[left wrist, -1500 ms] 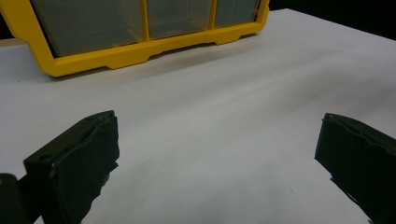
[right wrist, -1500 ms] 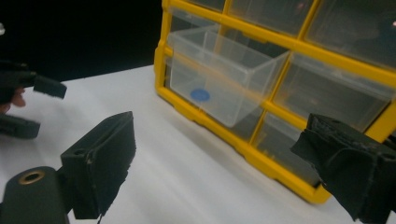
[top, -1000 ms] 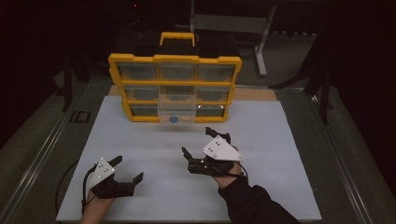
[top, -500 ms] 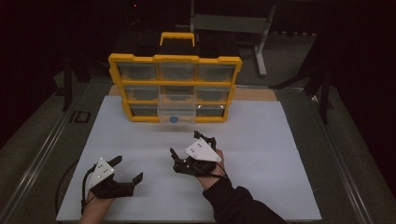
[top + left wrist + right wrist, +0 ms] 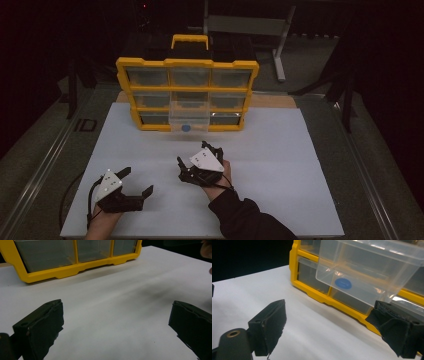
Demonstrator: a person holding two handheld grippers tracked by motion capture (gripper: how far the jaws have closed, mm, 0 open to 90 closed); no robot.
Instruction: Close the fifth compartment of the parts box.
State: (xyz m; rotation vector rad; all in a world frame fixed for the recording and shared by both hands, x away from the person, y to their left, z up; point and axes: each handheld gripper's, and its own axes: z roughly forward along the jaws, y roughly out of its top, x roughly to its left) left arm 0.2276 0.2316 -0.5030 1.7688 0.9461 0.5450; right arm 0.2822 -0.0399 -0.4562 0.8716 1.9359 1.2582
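A yellow organizer cabinet [image 5: 187, 90] with clear drawers stands at the far middle of the white board [image 5: 285, 165]. Its bottom-middle clear drawer [image 5: 189, 117] is pulled out and carries a blue dot [image 5: 186, 128]. My right gripper [image 5: 193, 155] hovers open just in front of that drawer. In the right gripper view the drawer [image 5: 367, 272] and its blue dot [image 5: 343, 284] sit just beyond the open right gripper [image 5: 332, 327]. My left gripper [image 5: 137, 181] rests open at the near left. In the left gripper view, nothing lies in the open left gripper [image 5: 115, 325], and the cabinet [image 5: 62, 270] is farther off.
The white board lies on a dark table with a metal rail [image 5: 40, 170] along its left side. A grey metal stand [image 5: 240, 25] is behind the cabinet. A hand [image 5: 207, 250] shows at the top right of the left gripper view.
My right gripper has moved left, toward the middle of the board in front of the open drawer. The left gripper has stayed put.
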